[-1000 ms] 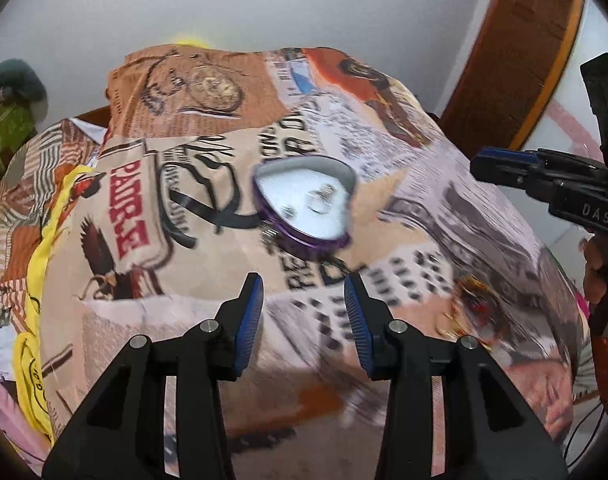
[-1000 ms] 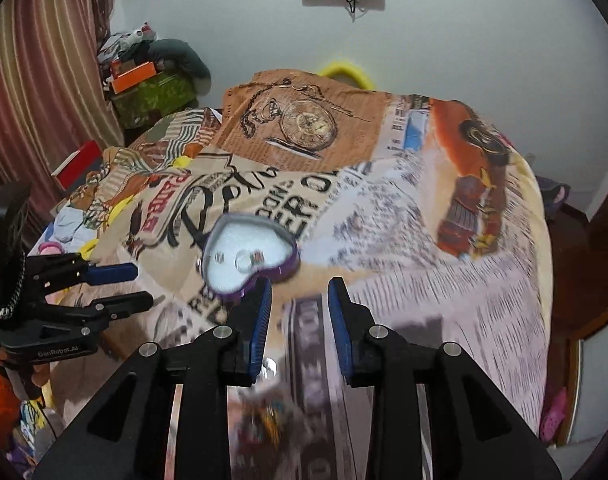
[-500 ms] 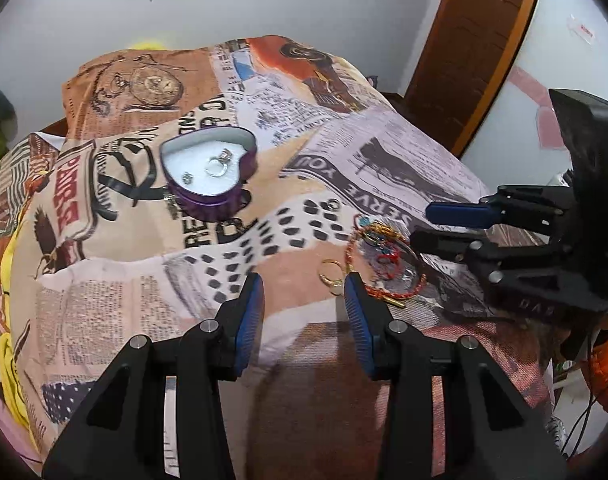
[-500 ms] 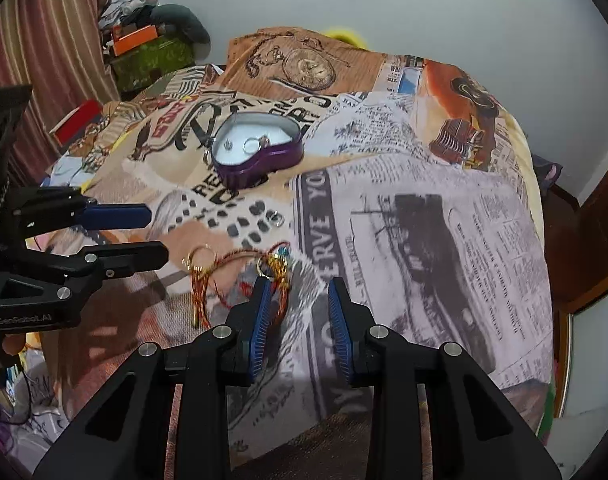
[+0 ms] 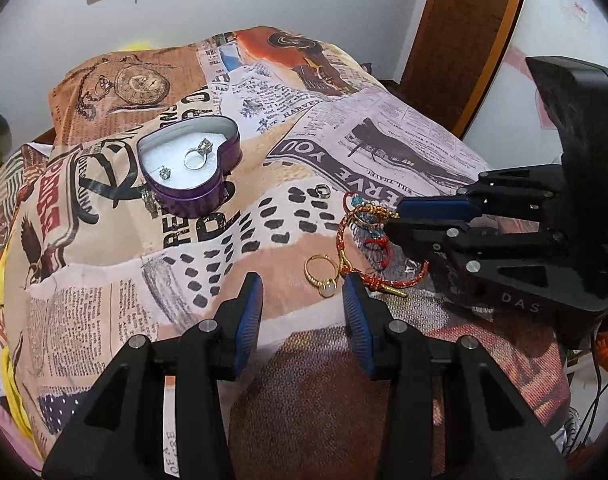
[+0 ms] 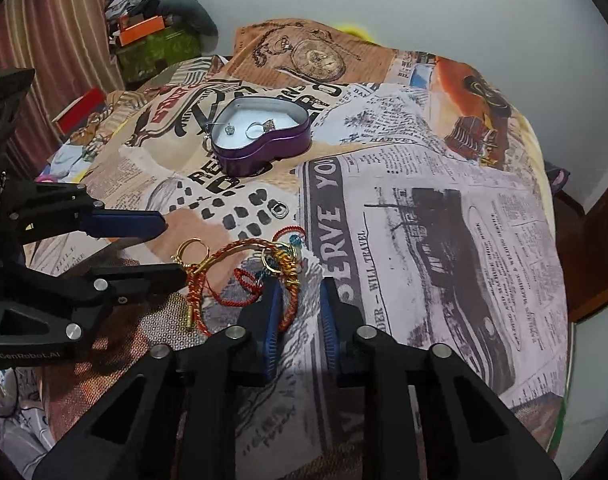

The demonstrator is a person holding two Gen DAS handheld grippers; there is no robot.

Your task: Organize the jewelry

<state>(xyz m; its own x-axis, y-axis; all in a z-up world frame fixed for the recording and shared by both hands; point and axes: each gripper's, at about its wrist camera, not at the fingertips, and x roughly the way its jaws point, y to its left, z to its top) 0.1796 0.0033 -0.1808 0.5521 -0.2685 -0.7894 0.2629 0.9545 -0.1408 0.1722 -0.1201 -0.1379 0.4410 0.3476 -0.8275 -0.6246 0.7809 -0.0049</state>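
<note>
Purple heart-shaped tin set on newsprint-patterned bedspread, red-and-gold cord bracelets tangled nearby, left gripper and right gripper both held open, nothing grasped.

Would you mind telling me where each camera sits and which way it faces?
Left wrist: on the left gripper, looking up the bed at the heart tin; right gripper enters from the right.
Right wrist: on the right gripper, above the red cord bracelet; left gripper enters from the left.
Both show the tin, bracelet and gold ring.
</note>
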